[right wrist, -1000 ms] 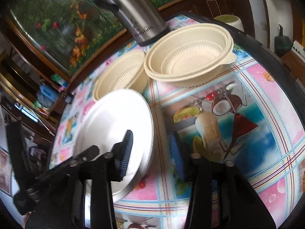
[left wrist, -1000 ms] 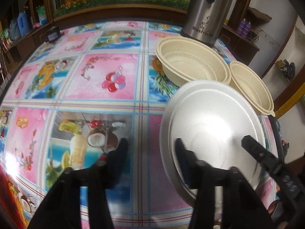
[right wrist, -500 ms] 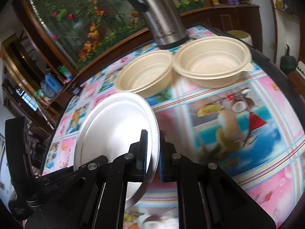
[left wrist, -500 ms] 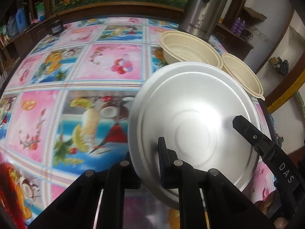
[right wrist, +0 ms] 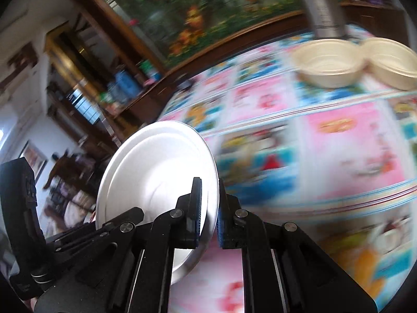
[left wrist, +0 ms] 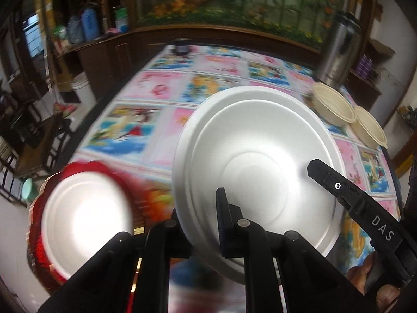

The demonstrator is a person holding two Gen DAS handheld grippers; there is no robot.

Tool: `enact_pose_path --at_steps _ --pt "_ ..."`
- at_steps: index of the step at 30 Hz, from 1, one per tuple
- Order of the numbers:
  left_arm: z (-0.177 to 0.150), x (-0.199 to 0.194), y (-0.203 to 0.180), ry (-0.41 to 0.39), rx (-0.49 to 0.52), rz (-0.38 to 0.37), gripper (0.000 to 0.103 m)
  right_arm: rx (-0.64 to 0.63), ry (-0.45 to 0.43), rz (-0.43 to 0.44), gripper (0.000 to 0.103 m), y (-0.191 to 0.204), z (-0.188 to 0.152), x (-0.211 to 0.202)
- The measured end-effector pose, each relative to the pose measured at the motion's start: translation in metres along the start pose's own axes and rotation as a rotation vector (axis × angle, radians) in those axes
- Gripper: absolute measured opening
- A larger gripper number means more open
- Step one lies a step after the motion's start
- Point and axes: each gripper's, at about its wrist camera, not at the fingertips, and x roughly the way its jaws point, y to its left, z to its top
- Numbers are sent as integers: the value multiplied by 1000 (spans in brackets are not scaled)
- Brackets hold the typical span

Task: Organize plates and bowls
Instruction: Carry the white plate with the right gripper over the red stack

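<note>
A white plate (left wrist: pixel 258 161) is held in the air above the table by both grippers. My left gripper (left wrist: pixel 200 208) is shut on its near left rim. My right gripper (right wrist: pixel 209 206) is shut on the plate's (right wrist: pixel 156 172) right rim; the right gripper also shows in the left wrist view (left wrist: pixel 325 177). Another white plate (left wrist: pixel 86 219) lies on a red stand (left wrist: pixel 36 245) at the lower left. Two cream bowls (left wrist: pixel 332 107) (left wrist: pixel 370 127) sit side by side at the table's far right; they also show in the right wrist view (right wrist: pixel 328 65) (right wrist: pixel 391 60).
A steel thermos (left wrist: pixel 338 49) stands behind the bowls. The table wears a bright pictured cloth (left wrist: pixel 208 83). A dark small object (left wrist: pixel 182 48) sits at the far table edge. Wooden cabinets (left wrist: pixel 104 52) line the back and left.
Both grippers have lifted the white plate and carried it left, away from the bowls. The second white plate on the red stand has come into view at lower left.
</note>
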Motion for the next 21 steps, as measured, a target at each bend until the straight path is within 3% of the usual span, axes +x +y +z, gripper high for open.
enact_pose_path --at_steps 6,10,21 --pt "-14 -33 91 -41 -141 59 12 -165 52 88 9 100 -25 32" --pt "-20 -36 129 -44 -198 85 12 -232 87 110 9 145 -41 57" --pt "-32 -12 156 10 -256 98 13 -253 177 64 9 160 -64 95"
